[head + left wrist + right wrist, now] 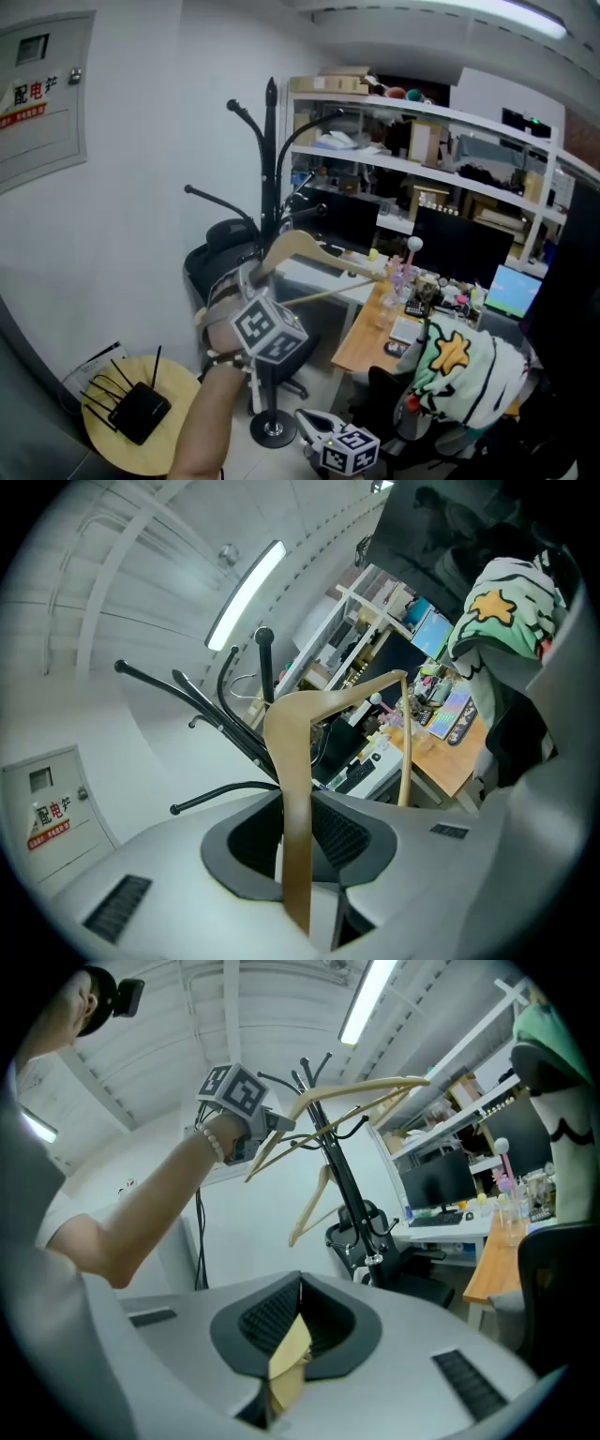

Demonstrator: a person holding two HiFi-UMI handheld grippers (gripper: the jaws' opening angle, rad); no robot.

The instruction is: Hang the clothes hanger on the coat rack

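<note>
Clothes hanger (307, 249): 1 gripped; coat rack (271, 164): 1.

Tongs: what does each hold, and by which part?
Left tongs: wooden clothes hanger, by one arm's end. Right tongs: a small tan piece, by its lower edge; its kind cannot be told.
</note>
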